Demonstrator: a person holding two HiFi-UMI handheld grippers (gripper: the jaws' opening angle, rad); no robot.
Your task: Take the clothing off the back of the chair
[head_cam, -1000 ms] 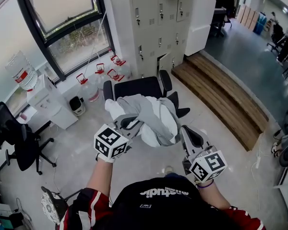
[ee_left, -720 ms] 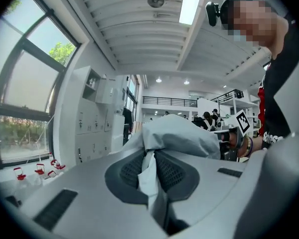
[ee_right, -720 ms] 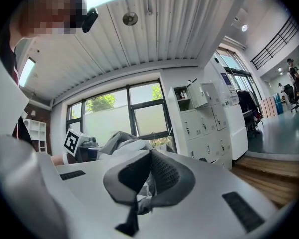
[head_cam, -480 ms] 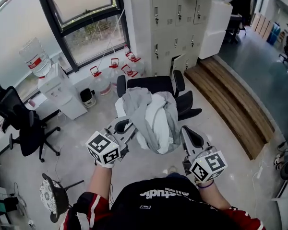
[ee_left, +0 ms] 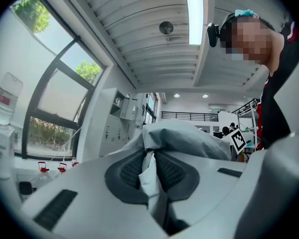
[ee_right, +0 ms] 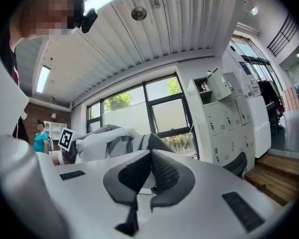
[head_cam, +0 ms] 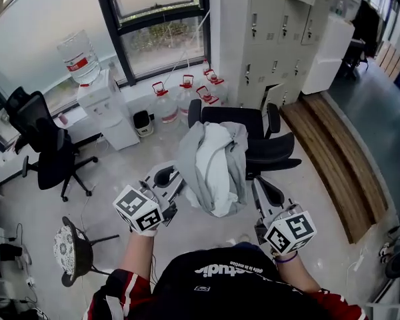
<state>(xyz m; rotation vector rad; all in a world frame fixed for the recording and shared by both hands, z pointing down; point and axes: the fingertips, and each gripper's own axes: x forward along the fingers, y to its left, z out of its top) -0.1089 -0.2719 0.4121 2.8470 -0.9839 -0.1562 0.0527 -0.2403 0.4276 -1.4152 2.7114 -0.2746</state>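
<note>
1. Clothing [head_cam: 213, 169] now hangs clear of the chair [head_cam: 230, 115] back and nearer the person than a second ago, carried by the left gripper [head_cam: 179, 181].
2. Left jaws are closed on a fold of it. The bulk sits just right of and beyond those fingertips.
3. Right gripper [head_cam: 256, 181] has its jaws together with nothing in them. The garment lies just to its left, seemingly not touching.
4. The garment's long axis runs from the fingertips toward the chair. Only the left gripper holds it; the right is nearest the loose right edge.
</note>
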